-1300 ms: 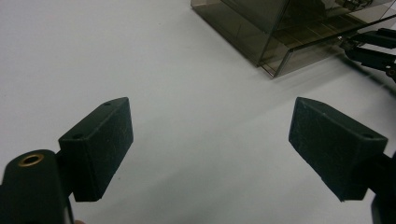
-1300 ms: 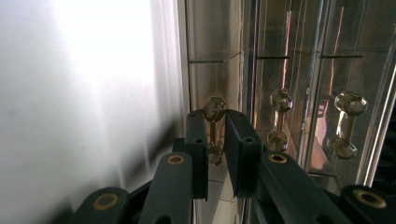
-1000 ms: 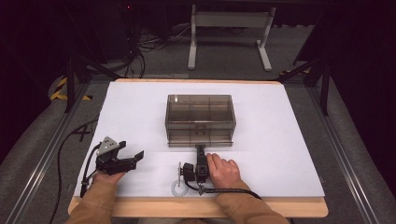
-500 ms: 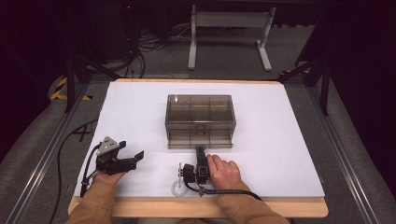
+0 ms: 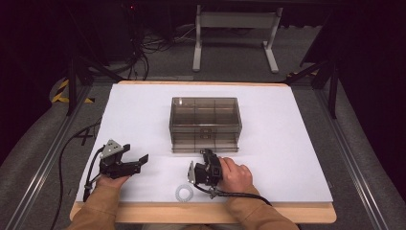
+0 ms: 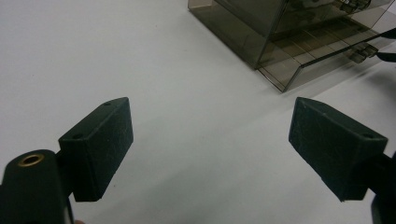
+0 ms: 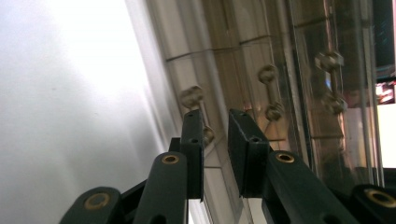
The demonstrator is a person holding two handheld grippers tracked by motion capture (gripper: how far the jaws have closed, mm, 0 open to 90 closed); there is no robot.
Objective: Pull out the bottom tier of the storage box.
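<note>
A smoky see-through drawer box point(image 5: 205, 123) stands mid-table on the white sheet point(image 5: 287, 143). Its bottom drawer point(image 6: 299, 63) sticks out slightly. My right gripper point(image 5: 207, 153) points at that drawer's front and lies tipped on its side. In the right gripper view its jaws point(image 7: 215, 119) stand a narrow gap apart. The bottom drawer's handle point(image 7: 193, 96) sits right beside the left pad and is partly hidden by it. No clamp on it shows. My left gripper point(image 5: 138, 154) rests low over the sheet at the left, wide open point(image 6: 210, 140), with nothing between its pads.
A small white ring point(image 5: 184, 192) lies on the sheet near the front edge, just left of my right gripper's cable. Metal rails run along both table sides. A white stand point(image 5: 234, 33) is on the floor beyond the far edge.
</note>
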